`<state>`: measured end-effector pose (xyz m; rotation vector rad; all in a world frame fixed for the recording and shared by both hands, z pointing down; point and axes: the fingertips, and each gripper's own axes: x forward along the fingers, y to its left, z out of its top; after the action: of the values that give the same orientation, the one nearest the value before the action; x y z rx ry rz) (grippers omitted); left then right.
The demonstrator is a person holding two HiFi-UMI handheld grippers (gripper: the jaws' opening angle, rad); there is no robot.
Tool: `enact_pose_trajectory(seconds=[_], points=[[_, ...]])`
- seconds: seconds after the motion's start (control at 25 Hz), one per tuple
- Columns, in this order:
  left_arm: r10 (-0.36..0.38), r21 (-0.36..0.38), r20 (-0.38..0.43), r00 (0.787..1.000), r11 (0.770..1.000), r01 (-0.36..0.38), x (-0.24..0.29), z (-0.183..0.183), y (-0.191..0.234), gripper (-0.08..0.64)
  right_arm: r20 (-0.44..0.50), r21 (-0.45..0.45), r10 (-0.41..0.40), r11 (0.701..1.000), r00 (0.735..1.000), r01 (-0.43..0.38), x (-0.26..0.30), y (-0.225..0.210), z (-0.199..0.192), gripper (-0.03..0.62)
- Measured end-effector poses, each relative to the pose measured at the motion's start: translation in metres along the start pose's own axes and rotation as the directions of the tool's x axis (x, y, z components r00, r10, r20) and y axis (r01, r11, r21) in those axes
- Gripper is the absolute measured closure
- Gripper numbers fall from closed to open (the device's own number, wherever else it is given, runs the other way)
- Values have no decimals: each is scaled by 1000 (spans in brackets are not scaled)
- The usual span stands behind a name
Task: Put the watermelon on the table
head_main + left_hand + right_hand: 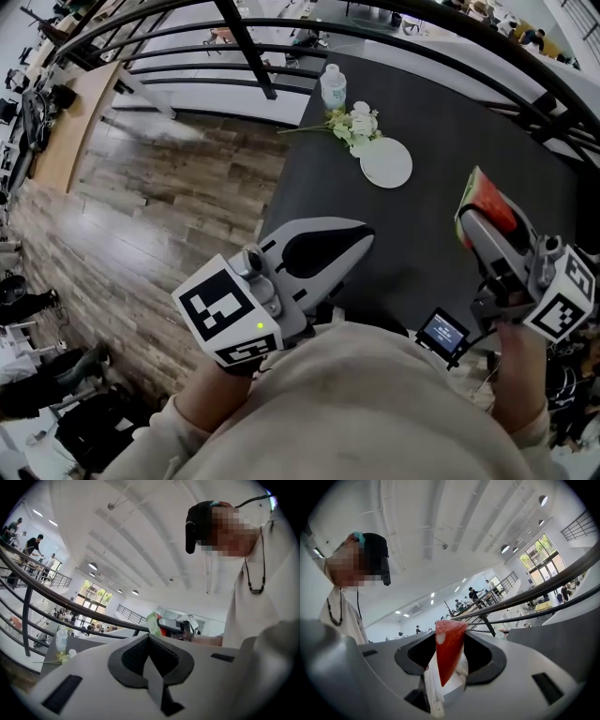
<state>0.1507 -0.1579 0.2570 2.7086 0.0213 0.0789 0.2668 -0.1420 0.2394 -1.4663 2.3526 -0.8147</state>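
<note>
The watermelon [491, 201], a wedge-shaped slice with red flesh and a thin green rind, is clamped between the jaws of my right gripper [478, 227]. In the right gripper view the red wedge [449, 651] stands upright in the gap with its narrow point down, and both pads press on it, so these jaws are partly closed around the fruit. From the head view the slice sticks up past the jaw tips, over the right part of the dark, matte table [441, 122]; it is held in my grip and does not lie on the tabletop. My left gripper [362, 236] is low at the table's near edge, its jaws brought together with nothing between them. Its own view looks across to the slice [153, 622] in my other jaws. Farther away on the table lie a round white plate [386, 162], a small bunch of pale flowers [356, 124] just beside the plate, and a clear plastic bottle [333, 87] near them. To the left of the table is a brown wooden plank floor [169, 206].
</note>
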Motion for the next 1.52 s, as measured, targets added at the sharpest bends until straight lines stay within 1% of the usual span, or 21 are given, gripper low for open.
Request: enact_pose_trajectory(seconds=[0.28,0.48,0.88,1.12,1.4,1.52], points=[[39,-38,8,999,999,-39,-16,-11,4,558,-53,-12,3,1000,999,-4,19,-8,-10,396],[82,-47,18,996,996,-81,-31,-11,11,558,-73,-15,8,1000,997,-9,33,-18,-12,396],[168,-77,10,986,983,-167,-52,-24,18,558,-134,-22,13,1000,991,-16,57,-47,-27,396],[214,-94,1,977,973,-213,-61,-31,23,558,-178,-29,0,1000,984,-5,71,-74,-40,396],[283,-119,-3,959,952,-281,-69,-40,29,558,-211,-17,-11,1000,978,8,85,-111,-52,396],[306,-115,-2,952,946,-304,-74,-42,32,558,-223,-21,-13,1000,975,9,94,-124,-57,396]])
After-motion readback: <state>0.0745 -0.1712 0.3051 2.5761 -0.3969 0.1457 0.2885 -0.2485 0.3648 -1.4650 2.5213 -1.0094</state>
